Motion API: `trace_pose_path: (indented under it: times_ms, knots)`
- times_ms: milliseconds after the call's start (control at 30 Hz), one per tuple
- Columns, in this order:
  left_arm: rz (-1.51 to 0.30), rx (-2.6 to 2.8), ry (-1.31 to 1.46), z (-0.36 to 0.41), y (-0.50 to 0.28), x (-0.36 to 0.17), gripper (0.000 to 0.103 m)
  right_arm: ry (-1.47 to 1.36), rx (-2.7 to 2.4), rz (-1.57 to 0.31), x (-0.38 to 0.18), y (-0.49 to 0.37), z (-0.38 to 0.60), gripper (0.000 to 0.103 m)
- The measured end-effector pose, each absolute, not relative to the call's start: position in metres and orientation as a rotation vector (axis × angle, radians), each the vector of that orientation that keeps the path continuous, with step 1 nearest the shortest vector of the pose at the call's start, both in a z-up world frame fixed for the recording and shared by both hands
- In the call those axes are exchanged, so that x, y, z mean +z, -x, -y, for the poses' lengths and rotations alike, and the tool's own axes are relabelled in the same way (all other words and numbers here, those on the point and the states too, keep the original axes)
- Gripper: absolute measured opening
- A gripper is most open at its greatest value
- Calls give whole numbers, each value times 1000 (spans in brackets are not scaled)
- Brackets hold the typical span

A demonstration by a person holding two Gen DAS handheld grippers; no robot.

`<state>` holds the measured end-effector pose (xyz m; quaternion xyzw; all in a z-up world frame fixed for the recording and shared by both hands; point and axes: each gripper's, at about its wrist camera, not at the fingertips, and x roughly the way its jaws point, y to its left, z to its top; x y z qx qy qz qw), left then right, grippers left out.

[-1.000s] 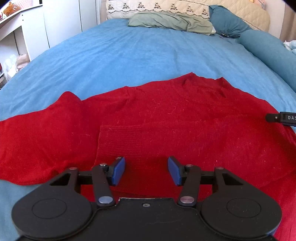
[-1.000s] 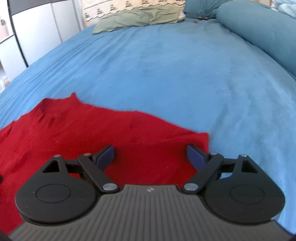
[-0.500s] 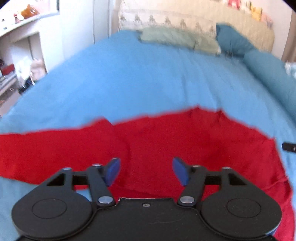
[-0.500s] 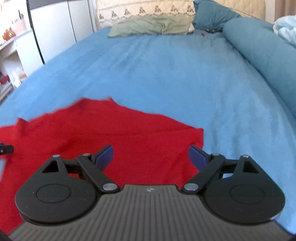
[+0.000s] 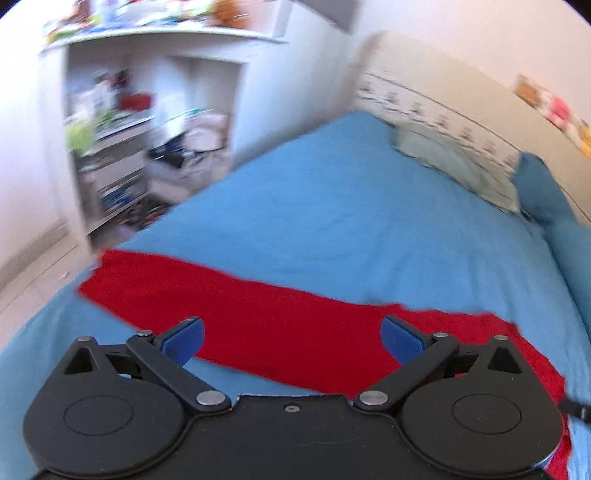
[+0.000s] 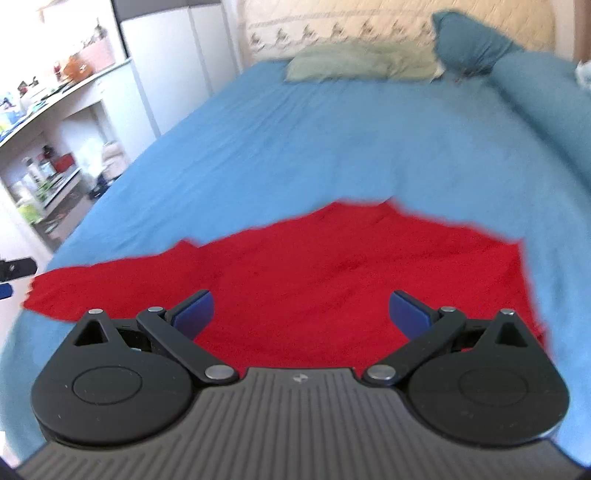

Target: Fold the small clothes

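A red knitted garment (image 5: 280, 332) is lying spread flat on the blue bed (image 5: 332, 221), near the bed's foot end and well apart from the pillows at its head. In the left wrist view, one long sleeve is stretching out toward the bed's left edge, where a white shelving unit (image 5: 140, 129) is standing beside the bed. The picture there is blurred, so the shelf contents are hard to make out.

The left tool (image 5: 291, 341) is hovering over the garment's sleeve with its blue pads (image 5: 184, 339) spread wide, gripping nothing. Cloth and bedsheet are showing between the pads.

The right tool (image 6: 301, 312) is hanging above the garment's body, closer to the bed's right side, and its blue pads (image 6: 410, 310) are also standing wide apart with nothing between them except the red fabric lying below. The garment's right edge is falling just beside this tool's right finger.

At the head of the bed, a pale green pillow (image 6: 351, 62) is resting against the cream headboard (image 6: 369, 22), with a teal pillow (image 6: 469, 40) beside it and a teal bolster (image 6: 546, 96) running along the bed's right side.
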<state>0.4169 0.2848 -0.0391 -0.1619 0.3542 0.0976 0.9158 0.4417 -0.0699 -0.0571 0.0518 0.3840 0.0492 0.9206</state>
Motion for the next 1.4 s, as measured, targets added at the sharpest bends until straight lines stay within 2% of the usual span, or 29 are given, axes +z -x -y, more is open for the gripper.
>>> trace_pose_path:
  times_ms: [100, 267, 400, 567, 667, 700, 733, 900, 1100, 1267, 1400]
  knots:
    - [-756, 258, 363, -333, -415, -60, 100, -123, 132, -831, -78, -433, 20, 103]
    - [-792, 314, 504, -402, -418, -103, 84, -144, 134, -874, -106, -424, -41, 103]
    - [-807, 347, 569, -430, -434, -134, 58, -135, 99, -886, -124, -419, -76, 103]
    - [-780, 367, 558, -432, -447, -140, 52, -90, 85, -881, -137, -411, -98, 103]
    - [-777, 390, 519, -433, -456, -143, 31, -73, 89, -870, -139, -414, -95, 103]
    - [-776, 397, 515, -434, -459, -144, 18, -64, 91, -869, -139, -415, -95, 103]
    - [-776, 399, 517, -436, -463, -145, 9, -56, 91, -867, -139, -416, -95, 103]
    - [-773, 409, 471, -427, -472, -138, 5, -49, 80, -841, -134, -423, -84, 103]
    - [-703, 365, 362, -390, -478, -100, 5, -91, 44, -819, -128, -433, -55, 103]
    - [-608, 223, 174, -312, -490, -48, 5, -133, 10, -796, -115, -440, -15, 103]
    - [-540, 9, 6, -209, -496, -15, 5, -172, -28, -754, -99, -444, 33, 103]
